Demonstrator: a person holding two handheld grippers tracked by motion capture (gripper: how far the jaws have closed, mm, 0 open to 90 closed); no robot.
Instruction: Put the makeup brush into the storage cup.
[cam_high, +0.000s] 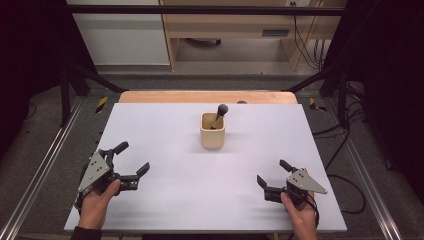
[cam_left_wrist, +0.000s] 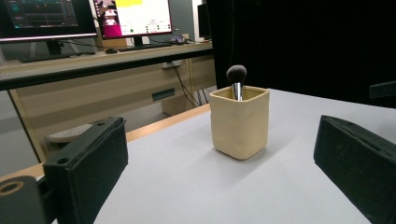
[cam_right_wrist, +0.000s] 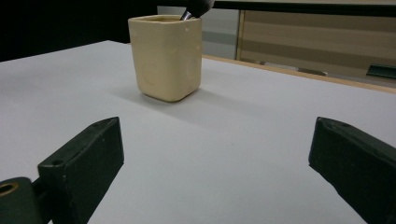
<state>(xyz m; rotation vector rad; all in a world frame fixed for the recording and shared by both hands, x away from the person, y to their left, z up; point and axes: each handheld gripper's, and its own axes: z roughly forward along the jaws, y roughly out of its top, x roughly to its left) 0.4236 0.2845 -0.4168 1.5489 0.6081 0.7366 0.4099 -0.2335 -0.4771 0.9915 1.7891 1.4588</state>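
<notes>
Cup (cam_high: 212, 131) with brush (cam_high: 220, 113) stood at table (cam_high: 165, 200) centre, 12 o'clock of me | left gripper (cam_high: 131, 164) at 8, right gripper (cam_high: 271, 173) at 4, both jaws wide apart, empty | flanked cup, presumably readying reach.

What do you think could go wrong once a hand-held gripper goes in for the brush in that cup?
The brush leans in the cream cup, which stands free on the table; a sideways pull might tip or drag the cup. Little of the brush shows above the rim, so the jaws could clip the rim. Both the left hand-held gripper and the right hand-held gripper are open and well short of it.
</notes>
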